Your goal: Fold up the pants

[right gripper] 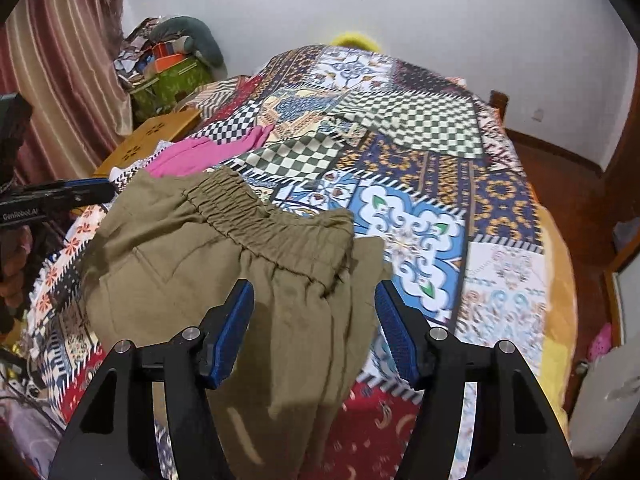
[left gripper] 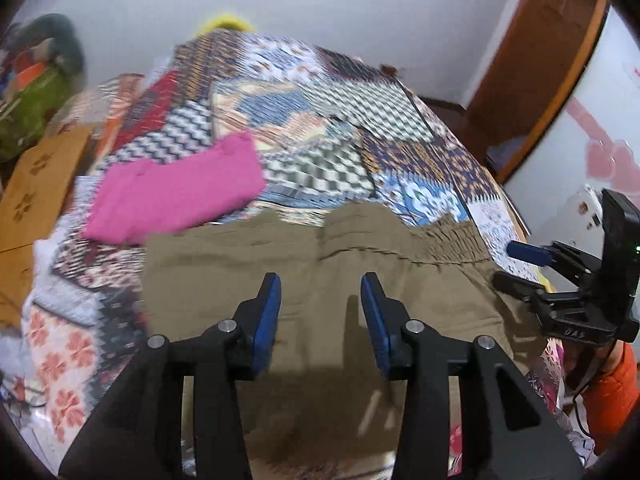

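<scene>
Olive-brown pants [left gripper: 320,264] lie bunched on the patchwork quilt [left gripper: 320,120], their elastic waistband [right gripper: 240,216] rumpled and turned toward the far side. My left gripper [left gripper: 322,300] hovers over the middle of the cloth with its blue pads apart and nothing pinched. Over the waistband end of the pants [right gripper: 180,264] my right gripper [right gripper: 314,308] stands open; cloth lies under and between its fingers, but the pads do not press it. The right gripper [left gripper: 516,268] shows at the pants' right edge in the left wrist view. In the right wrist view the left gripper [right gripper: 104,191] juts in from the left.
A folded pink garment [left gripper: 176,192] lies on the quilt [right gripper: 420,128] beyond the pants, to their left. A wooden piece with flower cut-outs [right gripper: 148,140] and a green bag [right gripper: 172,80] stand left of the bed. An orange sleeve [left gripper: 612,392] shows at the right.
</scene>
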`<state>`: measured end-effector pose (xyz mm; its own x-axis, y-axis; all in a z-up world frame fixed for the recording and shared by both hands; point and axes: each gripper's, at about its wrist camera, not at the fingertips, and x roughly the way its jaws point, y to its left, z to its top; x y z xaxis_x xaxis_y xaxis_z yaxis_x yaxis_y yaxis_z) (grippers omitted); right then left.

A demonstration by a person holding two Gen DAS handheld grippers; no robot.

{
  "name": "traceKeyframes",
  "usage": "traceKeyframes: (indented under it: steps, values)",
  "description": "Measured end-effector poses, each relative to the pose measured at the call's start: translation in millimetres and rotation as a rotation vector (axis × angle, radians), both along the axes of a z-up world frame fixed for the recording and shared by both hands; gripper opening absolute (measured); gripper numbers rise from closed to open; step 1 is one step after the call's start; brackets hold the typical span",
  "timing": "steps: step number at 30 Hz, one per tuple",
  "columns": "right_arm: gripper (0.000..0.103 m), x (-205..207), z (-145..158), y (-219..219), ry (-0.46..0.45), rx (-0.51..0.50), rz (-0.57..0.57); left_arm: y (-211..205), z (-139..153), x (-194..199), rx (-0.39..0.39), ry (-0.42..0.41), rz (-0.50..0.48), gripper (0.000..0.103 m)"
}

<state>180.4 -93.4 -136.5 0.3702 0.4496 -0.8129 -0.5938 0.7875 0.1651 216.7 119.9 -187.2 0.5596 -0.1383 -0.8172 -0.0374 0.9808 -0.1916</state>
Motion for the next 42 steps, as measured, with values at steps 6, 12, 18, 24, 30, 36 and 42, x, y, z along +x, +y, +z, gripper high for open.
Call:
traceKeyframes:
  steps: [6, 12, 18, 24, 30, 36, 42]
  values:
    - [0.047, 3, -22, 7, 0.074, 0.020, 0.038, -13, -29, 23, -0.039, 0.067, -0.020, 0.042]
    - [0.033, 3, -21, 6, 0.055, 0.019, 0.064, -11, -33, 28, -0.057, 0.051, -0.020, 0.041]
    - [0.017, 1, -12, 2, -0.003, 0.034, 0.048, -20, -28, 24, -0.012, 0.018, -0.062, 0.026]
    - [0.013, 1, 10, 6, -0.084, 0.036, 0.074, -22, -15, 18, 0.016, -0.037, -0.068, 0.019]
    - [0.013, 14, 15, 14, -0.121, 0.026, 0.059, -19, 3, 17, 0.014, -0.102, -0.042, 0.016]
    - [0.014, 36, -29, 32, -0.027, -0.082, 0.064, -12, -22, 36, 0.063, -0.029, -0.005, 0.011]
    - [0.018, 43, -30, 30, 0.002, -0.084, 0.051, -7, -29, 37, 0.054, -0.003, -0.012, 0.012]
